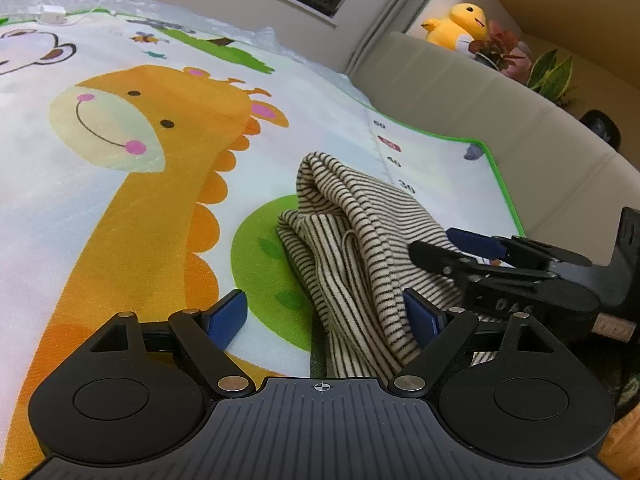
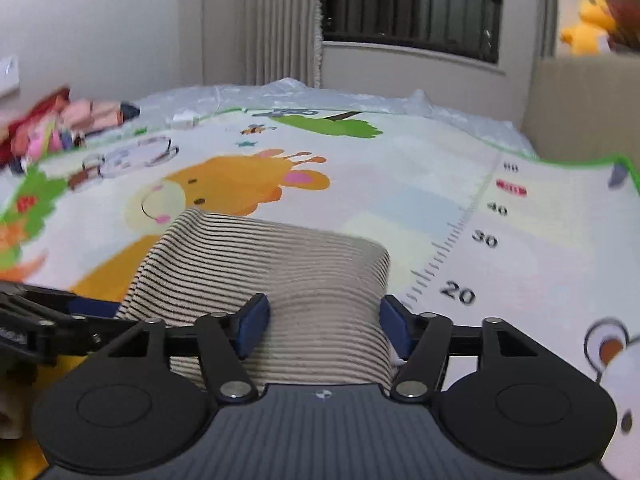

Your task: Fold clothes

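Note:
A cream garment with thin dark stripes [image 1: 360, 232] lies bunched on the cartoon play mat [image 1: 120, 200]. My left gripper [image 1: 326, 316] is open low over the mat, its right finger against the garment's near edge. My right gripper shows in the left wrist view [image 1: 452, 246] at the right, resting on the cloth. In the right wrist view the right gripper [image 2: 324, 326] is open, its blue pads on either side of the garment [image 2: 280, 264], which runs between the fingers. The left gripper's black linkage [image 2: 48, 320] shows at the left edge.
A beige padded headboard [image 1: 500, 120] borders the mat on the right, with a yellow plush duck [image 1: 460, 24] and plants behind it. A white charger and cable [image 1: 52, 14] lie at the mat's far edge. Colourful toys [image 2: 60, 124] sit at the far left.

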